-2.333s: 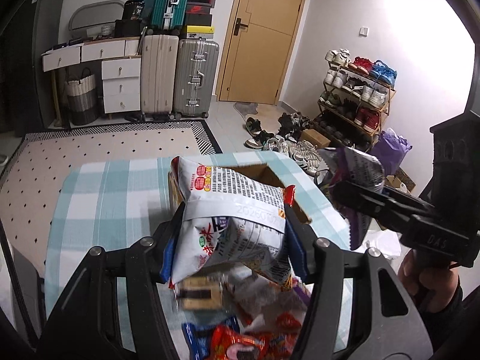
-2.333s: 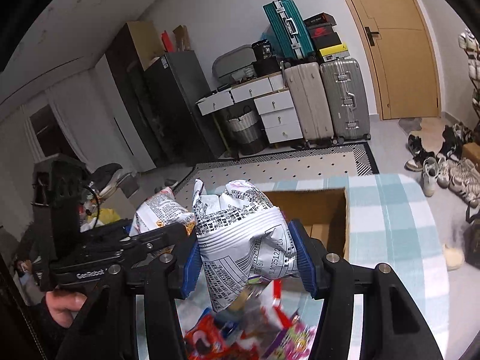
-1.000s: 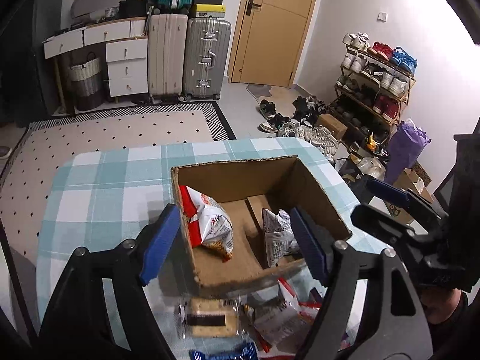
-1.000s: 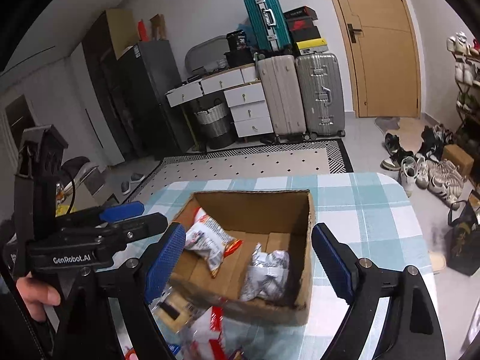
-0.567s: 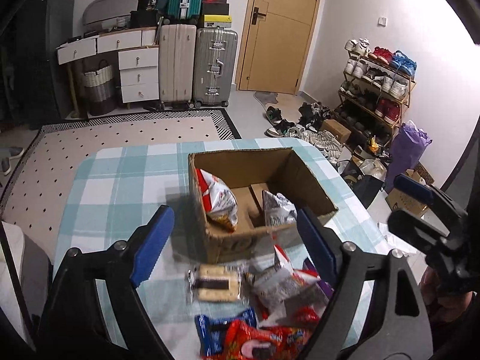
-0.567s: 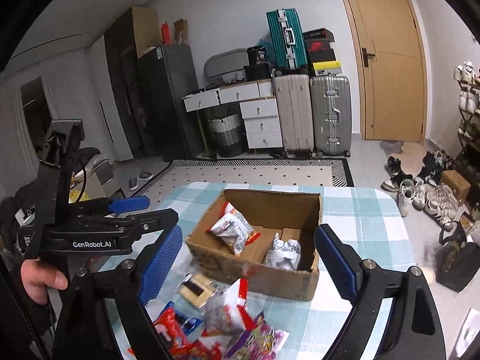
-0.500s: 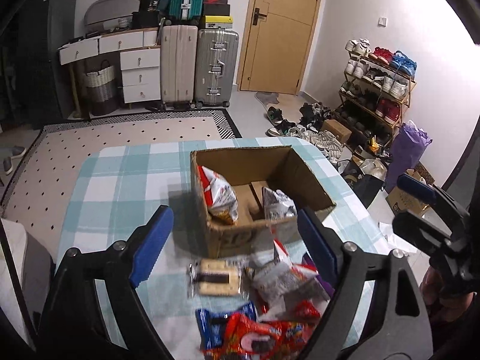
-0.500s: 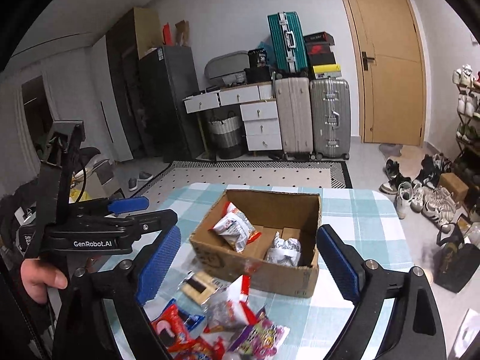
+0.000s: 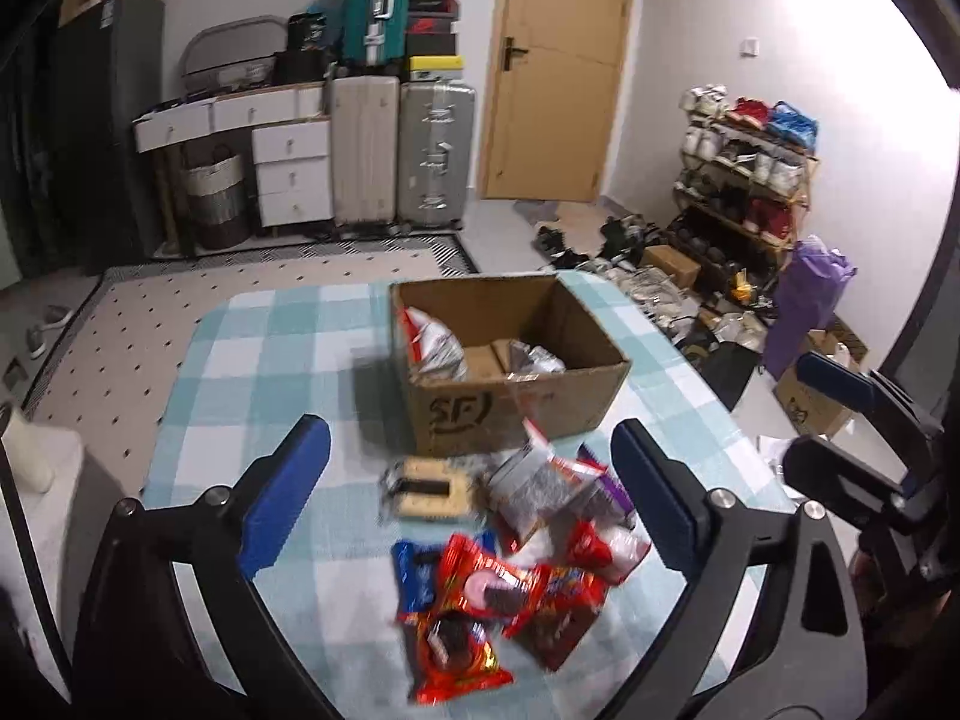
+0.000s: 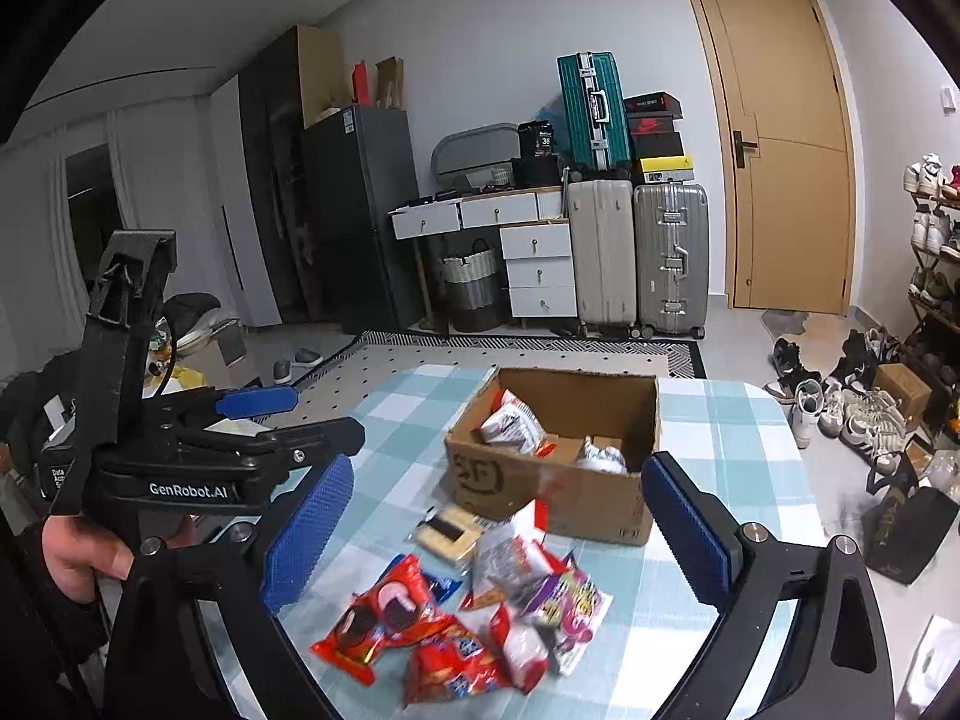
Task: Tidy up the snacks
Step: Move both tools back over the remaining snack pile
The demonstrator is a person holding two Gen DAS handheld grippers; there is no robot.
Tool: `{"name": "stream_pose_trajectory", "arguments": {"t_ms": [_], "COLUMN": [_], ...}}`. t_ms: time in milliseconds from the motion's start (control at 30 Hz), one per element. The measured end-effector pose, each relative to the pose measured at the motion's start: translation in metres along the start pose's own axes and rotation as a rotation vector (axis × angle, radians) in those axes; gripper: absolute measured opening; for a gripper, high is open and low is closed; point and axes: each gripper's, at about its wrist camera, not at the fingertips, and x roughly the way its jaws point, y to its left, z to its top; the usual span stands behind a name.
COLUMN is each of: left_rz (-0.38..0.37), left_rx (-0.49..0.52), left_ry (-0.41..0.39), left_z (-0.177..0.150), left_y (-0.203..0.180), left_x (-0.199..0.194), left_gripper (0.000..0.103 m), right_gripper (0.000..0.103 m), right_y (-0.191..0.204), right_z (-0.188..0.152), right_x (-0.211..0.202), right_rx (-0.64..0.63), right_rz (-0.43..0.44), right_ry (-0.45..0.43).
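Open-topped cardboard box [image 9: 516, 402], snack pile [image 9: 510, 546] just before it.

Black frames, blue ribbed jaws, silver screws ("GenRobot.AI" lettering), bare-skinned hand [image 10: 78, 558].

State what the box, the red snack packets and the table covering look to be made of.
Box: corrugated cardboard, matte brown, with raw folded edges and a marking on its front. Red snack packets: thin plastic film, probably; glossy, crinkled, catching highlights. Table covering: likely woven cloth or vinyl in a teal-and-white check; it looks matte, but the blur leaves this open.
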Motion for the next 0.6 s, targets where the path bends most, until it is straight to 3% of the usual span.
{"name": "stream_pose_trajectory", "arguments": {"t_ms": [67, 267, 600], "left_rz": [0.003, 0.011, 0.033], "left_rx": [-0.02, -0.028, -0.042], "left_ry": [-0.006, -0.054, 0.023], "left_z": [-0.005, -0.022, -0.062], "left_y": [0.001, 0.001, 0.002], "left_x": [-0.015, -0.058, -0.069], "left_gripper": [0.101, 0.102, 0.102], "right_gripper": [0.099, 0.099, 0.099], "right_y": [0.003, 0.018, 0.019], "right_z": [-0.005, -0.021, -0.049], "right_x": [-0.008, -0.028, -0.036], "right_rx": [0.026, 0.023, 0.092], "right_rz": [0.014, 0.004, 0.005], "right_ry": [0.001, 0.003, 0.031]}}
